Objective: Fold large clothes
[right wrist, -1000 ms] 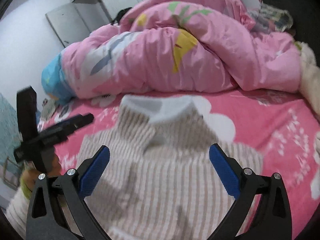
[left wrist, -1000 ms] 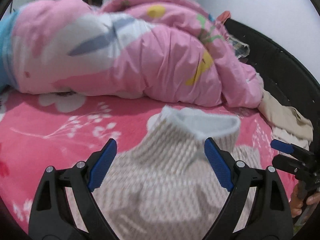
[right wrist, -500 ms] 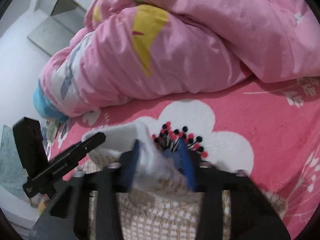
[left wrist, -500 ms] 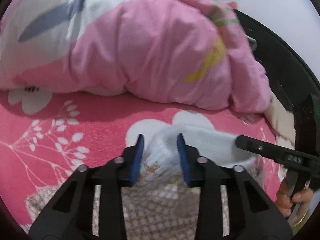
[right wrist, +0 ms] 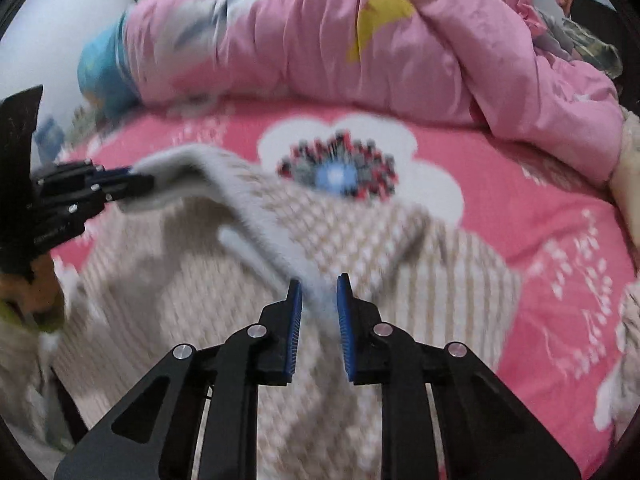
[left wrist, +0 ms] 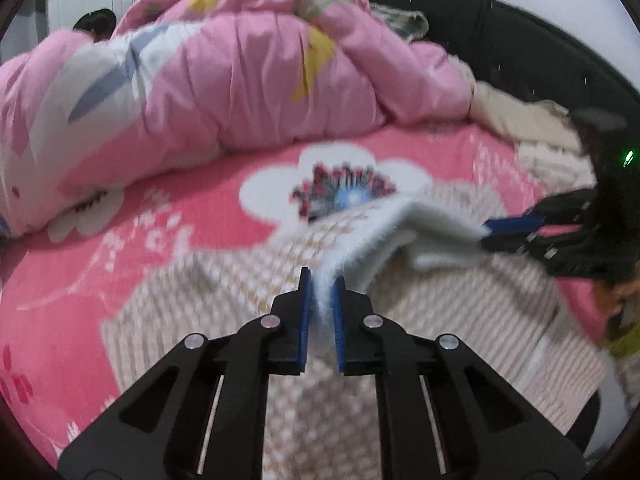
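Collar band (left wrist: 404, 224) of the soft, limp knit sweater (left wrist: 224, 300), spread on the pink bedsheet (left wrist: 120, 240) ahead, is pinched by left gripper (left wrist: 320, 280) and right gripper (right wrist: 319, 284), just closed on it; sagging is expected, so collar ends are judged best held.

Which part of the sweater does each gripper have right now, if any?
Both hold the sweater by its white collar. The left gripper and the right gripper, which have just been closing, pinch opposite ends of it.

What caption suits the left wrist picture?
Left gripper shut on the sweater's white collar above a pink flowered bedsheet.
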{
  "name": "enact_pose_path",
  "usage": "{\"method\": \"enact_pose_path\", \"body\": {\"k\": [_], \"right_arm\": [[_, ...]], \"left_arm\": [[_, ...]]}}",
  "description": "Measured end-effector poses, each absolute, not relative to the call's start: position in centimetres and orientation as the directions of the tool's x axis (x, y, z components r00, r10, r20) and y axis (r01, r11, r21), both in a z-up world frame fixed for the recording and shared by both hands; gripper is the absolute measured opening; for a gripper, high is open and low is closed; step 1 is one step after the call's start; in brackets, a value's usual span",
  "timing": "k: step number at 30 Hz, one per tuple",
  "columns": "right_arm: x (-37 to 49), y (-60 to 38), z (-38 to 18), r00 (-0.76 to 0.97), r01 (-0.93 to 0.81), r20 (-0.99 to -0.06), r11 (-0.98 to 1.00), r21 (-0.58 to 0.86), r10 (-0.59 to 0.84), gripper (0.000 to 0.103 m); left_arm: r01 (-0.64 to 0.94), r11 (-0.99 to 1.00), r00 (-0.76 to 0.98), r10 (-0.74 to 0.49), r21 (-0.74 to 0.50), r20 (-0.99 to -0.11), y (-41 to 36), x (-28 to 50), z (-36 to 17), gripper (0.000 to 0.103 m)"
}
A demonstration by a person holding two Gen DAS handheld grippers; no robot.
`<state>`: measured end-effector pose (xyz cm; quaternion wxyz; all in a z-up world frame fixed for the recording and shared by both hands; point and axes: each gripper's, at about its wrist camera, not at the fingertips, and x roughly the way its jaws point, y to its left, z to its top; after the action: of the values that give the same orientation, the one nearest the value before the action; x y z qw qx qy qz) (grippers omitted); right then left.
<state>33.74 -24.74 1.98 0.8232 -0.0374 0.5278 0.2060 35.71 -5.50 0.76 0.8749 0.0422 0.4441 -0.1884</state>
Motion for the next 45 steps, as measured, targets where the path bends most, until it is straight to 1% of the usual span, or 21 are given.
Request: {"method": "enact_pose_path", "body": {"k": [2,3,5,7,9,11,13,15,17,20,23,26,30,33,34,36,38,39,41,44,45], "right_arm": [[32.9,-25.1,3.4,0.381,-0.388,-0.864,0.905,0.174,0.329,0.019],[32.6,-25.3,5.0,0.405,-0.403,-0.836,0.893,0.199,0.369,0.02],[32.7,-25.0,7.1,0.427,-0.434,-0.795,0.868,0.239,0.432,0.024],[34.3,-23.9,8.2,0.426,-0.444,-0.772,0.852,0.277,0.473,0.026],[36.2,-22.3,7.8,0.392,-0.432,-0.77,0.84,0.328,0.503,0.026],[38.5,-20.4,5.6,0.328,-0.42,-0.771,0.815,0.4,0.547,0.026],[39.3,-18.4,3.2,0.283,-0.416,-0.788,0.81,0.413,0.547,0.026],[39.3,-17.1,0.3,0.222,-0.404,-0.813,0.809,0.426,0.539,0.026],[38.5,-16.5,-2.5,0.191,-0.4,-0.843,0.824,0.401,0.503,0.026],[37.3,-16.6,-2.6,0.227,-0.43,-0.839,0.824,0.369,0.494,0.026],[37.2,-16.0,-2.6,0.24,-0.439,-0.854,0.836,0.329,0.462,0.026],[36.9,-15.7,-2.6,0.256,-0.451,-0.858,0.84,0.3,0.444,0.026],[35.5,-18.2,-2.4,0.243,-0.456,-0.852,0.83,0.322,0.463,0.026],[33.8,-22.2,-1.5,0.248,-0.429,-0.883,0.863,0.268,0.398,0.026],[33.6,-23.0,-1.0,0.254,-0.419,-0.882,0.867,0.27,0.398,0.026],[33.7,-24.5,1.4,0.309,-0.405,-0.852,0.869,0.285,0.423,0.027],[34.9,-24.7,2.9,0.373,-0.398,-0.829,0.879,0.262,0.416,0.033],[35.8,-24.7,3.0,0.39,-0.392,-0.825,0.885,0.252,0.408,0.034],[37.8,-24.1,2.1,0.392,-0.389,-0.837,0.893,0.227,0.383,0.034],[40.3,-23.0,-2.3,0.344,-0.369,-0.901,0.921,0.129,0.264,0.034],[40.3,-23.4,-4.0,0.323,-0.376,-0.909,0.917,0.131,0.263,0.034]], "left_arm": [[0.356,0.926,0.514,-0.305,-0.124,-0.802,-4.9,34.9,-0.7,0.01],[0.354,0.926,0.514,-0.311,-0.133,-0.799,-4.5,34.8,-1.0,0.01],[0.356,0.924,0.523,-0.318,-0.137,-0.791,-4.3,34.4,-1.3,0.01],[0.362,0.922,0.528,-0.323,-0.135,-0.786,-4.2,34.1,-1.5,0.01],[0.365,0.921,0.523,-0.325,-0.138,-0.788,-4.1,33.8,-1.8,0.01],[0.363,0.92,0.517,-0.329,-0.145,-0.79,-3.8,33.4,-2.0,0.01],[0.358,0.919,0.505,-0.341,-0.167,-0.793,-3.2,32.8,-2.1,0.013],[0.35,0.915,0.493,-0.363,-0.202,-0.791,-2.1,32.1,-1.9,0.013],[0.344,0.906,0.476,-0.396,-0.249,-0.785,-0.7,31.2,-1.4,0.013],[0.338,0.893,0.496,-0.438,-0.299,-0.749,1.0,30.2,-0.1,0.013],[0.306,0.905,0.523,-0.419,-0.296,-0.742,0.5,31.7,0.7,0.013],[0.265,0.912,0.512,-0.409,-0.314,-0.756,-1.4,34.5,0.1,0.013],[0.235,0.951,0.462,-0.292,-0.202,-0.837,-3.7,37.0,-3.7,0.014],[0.263,0.947,0.495,-0.298,-0.186,-0.816,-2.9,35.9,-3.7,0.014],[0.269,0.947,0.502,-0.292,-0.174,-0.814,-2.6,35.5,-3.7,0.014],[0.287,0.944,0.505,-0.293,-0.162,-0.812,-2.1,35.0,-3.8,0.014],[0.299,0.943,0.506,-0.289,-0.149,-0.813,-2.1,34.8,-3.8,0.014],[0.301,0.943,0.505,-0.283,-0.14,-0.815,-2.2,34.8,-3.7,0.014],[0.292,0.947,0.507,-0.269,-0.13,-0.819,-2.3,34.8,-3.6,0.014],[0.294,0.95,0.516,-0.253,-0.109,-0.818,-2.5,34.6,-3.6,0.014],[0.298,0.949,0.52,-0.251,-0.102,-0.817,-2.7,34.6,-3.6,0.014]]}}
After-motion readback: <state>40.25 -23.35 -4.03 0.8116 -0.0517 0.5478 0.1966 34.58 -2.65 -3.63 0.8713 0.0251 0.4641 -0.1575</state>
